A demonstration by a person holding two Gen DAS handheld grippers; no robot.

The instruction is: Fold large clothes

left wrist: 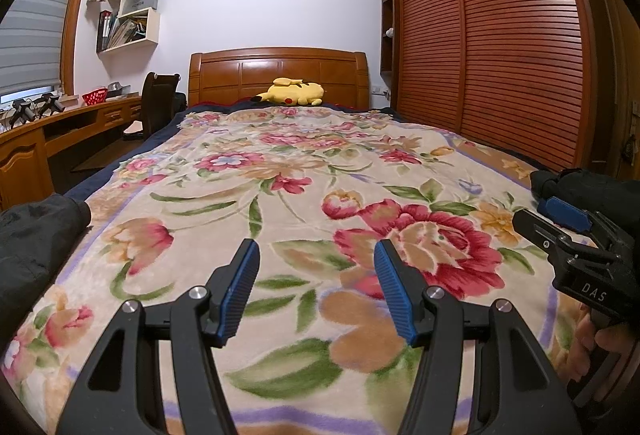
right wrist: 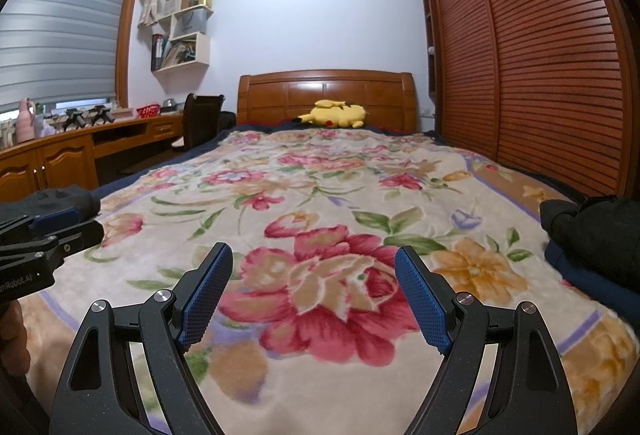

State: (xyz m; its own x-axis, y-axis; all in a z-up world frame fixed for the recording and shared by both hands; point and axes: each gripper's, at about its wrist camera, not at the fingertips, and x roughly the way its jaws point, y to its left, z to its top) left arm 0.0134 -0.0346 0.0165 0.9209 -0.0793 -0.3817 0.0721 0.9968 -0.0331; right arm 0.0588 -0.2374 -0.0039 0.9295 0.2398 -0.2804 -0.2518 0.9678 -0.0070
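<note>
Left hand-held gripper (left wrist: 316, 255) and right hand-held gripper (right wrist: 314, 261), both with jaws wide and holding nothing, above the floral blanket (left wrist: 280, 171). Black garment (left wrist: 36, 239) bunched just left of the left hand-held gripper; another dark bundle (right wrist: 592, 231) right of the right one (one garment or two, unclear). Far ahead: yellow plush toy (right wrist: 334, 114), headboard (right wrist: 280, 95).

Two hand-held grippers (left wrist: 316, 255) (right wrist: 314, 263), perhaps two dark garments (left wrist: 36, 235) (left wrist: 580, 187).
</note>
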